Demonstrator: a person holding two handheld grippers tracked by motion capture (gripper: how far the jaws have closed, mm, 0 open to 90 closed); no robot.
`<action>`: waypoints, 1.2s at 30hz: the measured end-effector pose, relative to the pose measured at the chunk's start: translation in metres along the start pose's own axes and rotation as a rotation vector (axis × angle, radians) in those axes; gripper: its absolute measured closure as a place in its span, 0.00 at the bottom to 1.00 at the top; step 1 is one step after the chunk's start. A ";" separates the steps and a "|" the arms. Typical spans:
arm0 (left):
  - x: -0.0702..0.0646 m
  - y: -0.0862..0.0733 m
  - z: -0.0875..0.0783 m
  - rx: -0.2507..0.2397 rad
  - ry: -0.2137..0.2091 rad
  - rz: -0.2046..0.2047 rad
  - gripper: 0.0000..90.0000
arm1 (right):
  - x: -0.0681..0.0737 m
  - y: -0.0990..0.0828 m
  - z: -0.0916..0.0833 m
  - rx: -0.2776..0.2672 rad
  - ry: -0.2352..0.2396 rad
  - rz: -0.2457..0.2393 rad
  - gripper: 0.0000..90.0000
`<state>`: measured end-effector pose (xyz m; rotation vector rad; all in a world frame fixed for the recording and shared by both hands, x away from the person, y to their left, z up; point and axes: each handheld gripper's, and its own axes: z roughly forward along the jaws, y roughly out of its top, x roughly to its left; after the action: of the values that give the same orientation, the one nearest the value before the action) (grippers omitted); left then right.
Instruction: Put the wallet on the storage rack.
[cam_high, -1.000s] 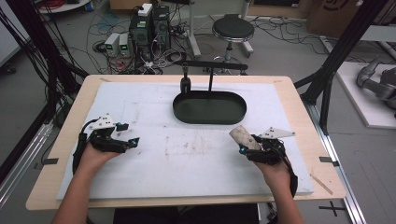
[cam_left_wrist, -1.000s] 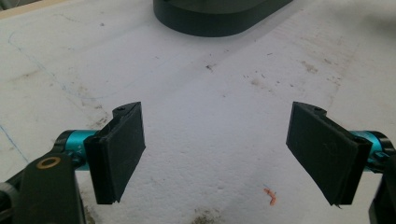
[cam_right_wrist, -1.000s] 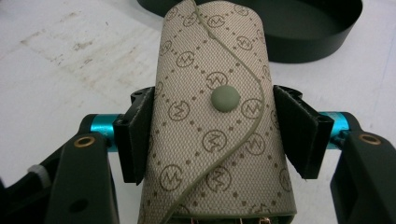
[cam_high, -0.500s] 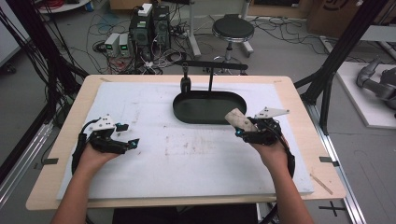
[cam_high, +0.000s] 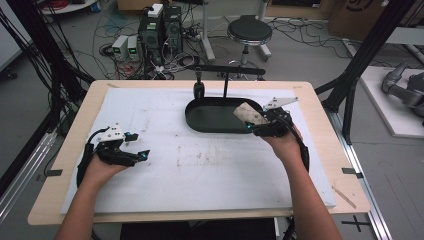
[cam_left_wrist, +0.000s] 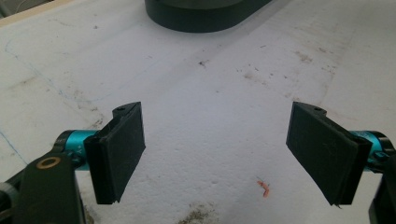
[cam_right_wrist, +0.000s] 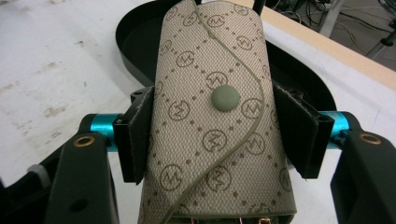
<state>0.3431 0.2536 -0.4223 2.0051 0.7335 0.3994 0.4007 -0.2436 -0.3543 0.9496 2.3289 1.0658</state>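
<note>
A beige patterned pouch (cam_right_wrist: 215, 121) with a round snap button is clamped between the pads of my right gripper (cam_high: 251, 123). The pouch (cam_high: 248, 113) hangs over the right end of a black oval tray (cam_high: 210, 122) at the back of the white mat. In the right gripper view the tray (cam_right_wrist: 135, 37) lies behind and under the pouch. My left gripper (cam_high: 139, 154) rests on the mat at the left, jaws wide apart, nothing between its pads (cam_left_wrist: 119, 149). The tray's edge (cam_left_wrist: 201, 21) lies far ahead in the left gripper view.
A white foam mat (cam_high: 200, 165) covers the wooden table (cam_high: 330, 150). A black stand with a crossbar (cam_high: 225, 75) rises behind the tray. A small orange scrap (cam_left_wrist: 264, 187) lies on the mat by the left gripper. Computers, cables and a stool sit on the floor beyond.
My right gripper has carried the pouch up and away from the mat's right side to above the tray's right end. The left gripper has stayed in place.
</note>
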 end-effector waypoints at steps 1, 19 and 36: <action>0.000 0.000 0.000 -0.008 0.001 -0.006 0.22 | -0.001 0.002 0.002 -0.001 -0.001 -0.003 0.39; 0.002 -0.001 -0.005 -0.027 0.010 -0.014 0.22 | -0.017 0.037 0.062 0.041 0.104 -0.101 0.39; 0.004 -0.003 -0.006 -0.020 0.018 -0.023 0.22 | -0.012 0.047 0.127 0.111 0.162 -0.161 0.39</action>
<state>0.3425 0.2613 -0.4221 1.9746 0.7599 0.4099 0.5042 -0.1664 -0.3967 0.7221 2.5713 0.9895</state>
